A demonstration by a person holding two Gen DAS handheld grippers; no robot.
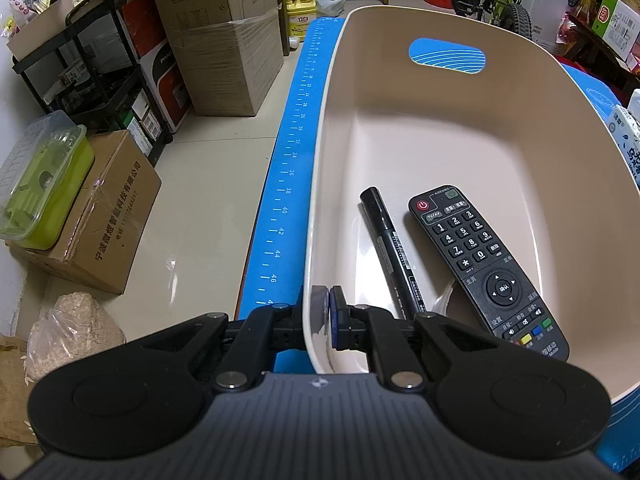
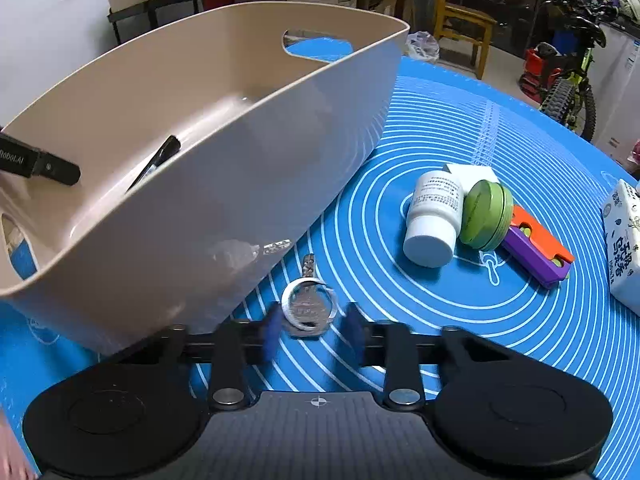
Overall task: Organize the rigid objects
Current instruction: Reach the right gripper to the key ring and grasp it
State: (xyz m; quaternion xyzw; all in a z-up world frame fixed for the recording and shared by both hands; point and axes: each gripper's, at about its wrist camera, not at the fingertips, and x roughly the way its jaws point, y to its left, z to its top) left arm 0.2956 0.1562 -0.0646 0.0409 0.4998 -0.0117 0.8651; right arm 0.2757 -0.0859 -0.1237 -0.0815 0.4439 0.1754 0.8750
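Now the key point(image 2: 306, 308) lies flat on the blue mat point(image 2: 460, 320), just beside the near wall of the beige bin point(image 2: 224, 200). A shiny ring goes through its head. The key looks small, hard and light. It is thin and lies flat, so I think it could slip or slide when it is pinched. A good place to hold it seems to be the wide head, where the ring sits, with one finger on each side.

The right claw point(image 2: 314, 330) is spread open. Its two blue pads point(image 2: 272, 330) sit on each side of the key head, close to it. They look blurry, so I cannot tell if they touch the key. It is not holding anything that I can see.

The left claw point(image 1: 320, 320) is pressed together on the wall of the bin, near a corner. One finger is inside the bin and one is outside. The bin looks stiff and smooth and not heavy. In the right view it looks tipped up on one side.

Inside the bin lie a black marker point(image 1: 390, 248) and a black remote point(image 1: 486, 268), side by side. On the mat, well apart from the key, are a white bottle point(image 2: 434, 218), a green round tin point(image 2: 486, 214) and a purple and orange toy point(image 2: 538, 250), bunched close.
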